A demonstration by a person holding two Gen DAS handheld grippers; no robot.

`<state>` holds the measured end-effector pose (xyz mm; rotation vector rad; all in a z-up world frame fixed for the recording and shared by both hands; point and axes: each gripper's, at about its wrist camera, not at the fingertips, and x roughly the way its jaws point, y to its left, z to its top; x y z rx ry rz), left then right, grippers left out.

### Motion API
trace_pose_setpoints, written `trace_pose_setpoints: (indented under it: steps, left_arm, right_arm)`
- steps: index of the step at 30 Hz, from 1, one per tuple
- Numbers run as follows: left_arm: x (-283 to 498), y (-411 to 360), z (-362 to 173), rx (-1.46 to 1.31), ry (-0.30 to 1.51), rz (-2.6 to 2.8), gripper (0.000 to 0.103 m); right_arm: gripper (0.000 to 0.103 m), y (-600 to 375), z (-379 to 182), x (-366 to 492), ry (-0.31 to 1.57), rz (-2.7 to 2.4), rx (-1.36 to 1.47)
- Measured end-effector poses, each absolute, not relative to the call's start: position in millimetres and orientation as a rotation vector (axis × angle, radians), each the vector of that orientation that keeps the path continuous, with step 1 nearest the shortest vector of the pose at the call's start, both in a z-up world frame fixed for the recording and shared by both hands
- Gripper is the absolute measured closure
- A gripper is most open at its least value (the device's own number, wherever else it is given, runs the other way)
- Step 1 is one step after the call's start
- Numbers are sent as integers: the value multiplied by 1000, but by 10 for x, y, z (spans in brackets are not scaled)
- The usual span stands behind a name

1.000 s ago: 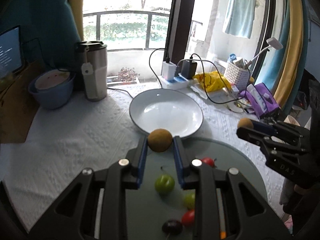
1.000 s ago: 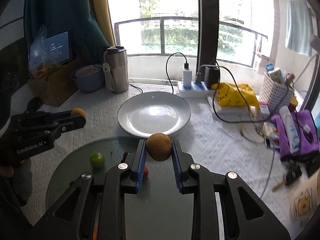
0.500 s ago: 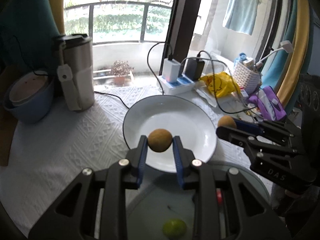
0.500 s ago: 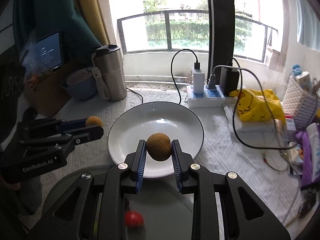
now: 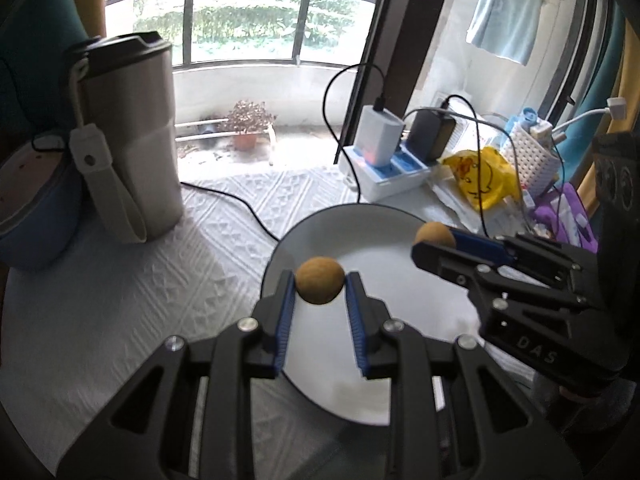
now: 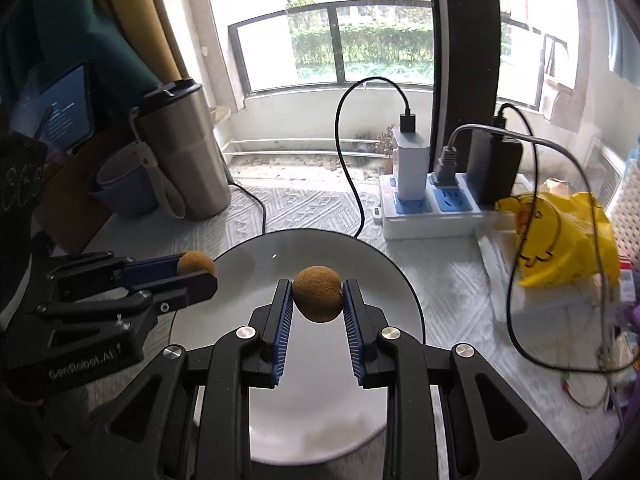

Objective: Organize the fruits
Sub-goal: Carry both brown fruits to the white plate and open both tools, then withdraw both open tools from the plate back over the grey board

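Note:
My left gripper (image 5: pixel 320 286) is shut on a small round brown fruit (image 5: pixel 319 285), held over the left part of the white plate (image 5: pixel 384 360). My right gripper (image 6: pixel 318 298) is shut on a second round brown fruit (image 6: pixel 318 298), above the middle of the same plate (image 6: pixel 248 268). Each gripper shows in the other's view: the right gripper (image 5: pixel 434 236) comes in from the right with its fruit (image 5: pixel 432 233) over the plate's far right rim, and the left gripper (image 6: pixel 196 266) comes in from the left with its fruit (image 6: pixel 194 261) at the plate's left rim.
A steel tumbler (image 5: pixel 132 136) and a blue bowl (image 5: pixel 32 208) stand to the left on the white cloth. Behind the plate lies a power strip (image 6: pixel 428 212) with chargers and black cables. A yellow bag (image 6: pixel 560 236), a white basket (image 5: pixel 532 160) and purple items crowd the right.
Both grippers moved forward and slightly down, carrying their fruits from the dark glass tray with the small fruits to over the white plate. The tray has dropped out of view.

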<state>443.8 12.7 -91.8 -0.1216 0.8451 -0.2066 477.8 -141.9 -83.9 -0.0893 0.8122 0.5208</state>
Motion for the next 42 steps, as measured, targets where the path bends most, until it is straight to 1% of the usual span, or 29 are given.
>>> trace_pose_setpoints:
  steps: [6,10,26,28,29,30,32,35,37,42]
  left_arm:
    - [4610,112,-1033,-127,887,-213,76]
    - [4650,71,-1056,-95,875,-202,76]
    - [4677,147,-1079,-124,899,-166,75]
    - [4642,163,-1049,-128,894,-161,74]
    - [4618,169,-1029,-129,890,-158,73]
    - [4591,176,-1008,-129,886,-155,73]
    - [4520,191,-960,-130,875,-149,72]
    - [4399,193,-895,-131,861,-138,69]
    - [4326,195,-858,-135,856,-138,60]
    - [4119,189,-737,-133,831,-132,59]
  right_arm:
    - [76,-1321,-940,5031,859,522,-90]
    - [76,-1258,-1025,5134,889,526,-90]
    - [75,-1161,-1180,5227,933,523,-103]
    - [74,-1168,-1147,5200,924,519,-103]
    - [72,-1170,-1135,5190,921,519,-102]
    - [67,-1178,-1116,5172,918,519,-101]
    - [65,-1205,-1076,5132,913,519,-95]
    - [65,-1231,-1023,5043,903,520,-93]
    - [65,-1249,-984,4968,897,521,-95]
    - [65,-1307,-825,4765,874,516,-95]
